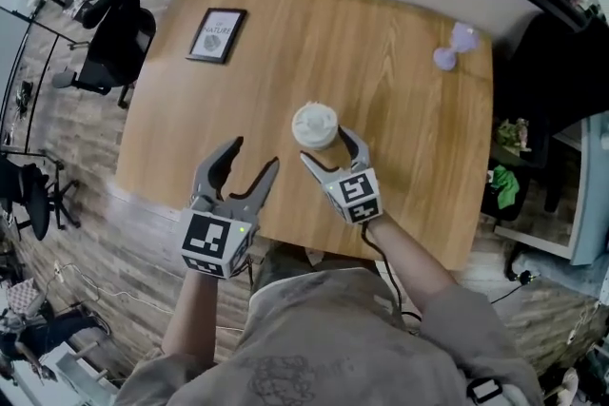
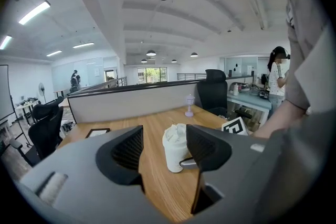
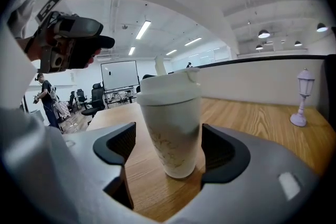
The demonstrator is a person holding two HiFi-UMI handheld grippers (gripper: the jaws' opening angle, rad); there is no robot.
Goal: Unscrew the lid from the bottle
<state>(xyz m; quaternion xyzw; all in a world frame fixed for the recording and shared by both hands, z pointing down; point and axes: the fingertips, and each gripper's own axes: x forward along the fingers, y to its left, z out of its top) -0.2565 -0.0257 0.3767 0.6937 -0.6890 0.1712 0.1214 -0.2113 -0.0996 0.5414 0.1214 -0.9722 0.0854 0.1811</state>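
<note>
From the head view, the white bottle (image 1: 314, 125) stands upright on the wooden bench (image 1: 400, 33). The right claw (image 1: 326, 145) is spread around it and the left claw (image 1: 255, 153) is spread, empty, nearby. The left gripper view shows the bottle beyond parted jaws. The right gripper view shows it between wide jaws, lid (image 3: 168, 89) on.

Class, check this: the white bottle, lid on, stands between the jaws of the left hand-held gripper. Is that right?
Wrong gripper. The white bottle, lid on, stands between the jaws of the right hand-held gripper, as the right gripper view shows.
</note>
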